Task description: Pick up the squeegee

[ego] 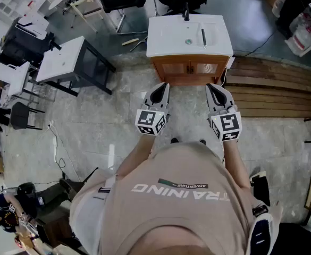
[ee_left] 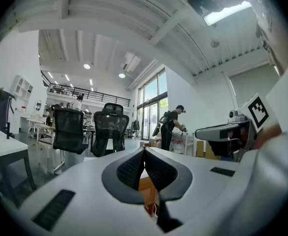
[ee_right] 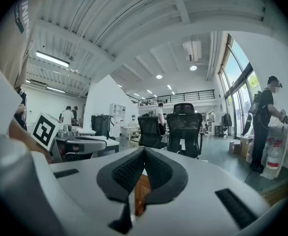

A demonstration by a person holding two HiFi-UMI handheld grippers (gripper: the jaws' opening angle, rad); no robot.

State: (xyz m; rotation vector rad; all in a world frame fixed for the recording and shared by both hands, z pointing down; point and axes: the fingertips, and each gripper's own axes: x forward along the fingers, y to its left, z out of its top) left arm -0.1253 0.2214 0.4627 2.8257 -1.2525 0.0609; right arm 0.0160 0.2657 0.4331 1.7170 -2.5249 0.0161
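White surface [ego: 166, 42] holds the dark squeegee [ego: 203, 36], well apart from the left hand-held gripper [ego: 161, 85] and right hand-held gripper [ego: 212, 86], both closed empty; arriving unopened could shove it off.

A white rectangular ceramic washbasin [ego: 163, 42] sits on a brown wooden cabinet [ego: 190, 69], with a black tap [ego: 186, 15] at its far edge. To the left, well apart, stands a white-topped desk on a black frame [ego: 62, 62]. Brown wooden planks [ego: 275, 92] cover the grey stone floor [ego: 102, 126] at the right. Two black mesh office chairs [ee_left: 110, 132] stand farther off, and a person in black [ee_left: 171, 129] stands by tall windows.
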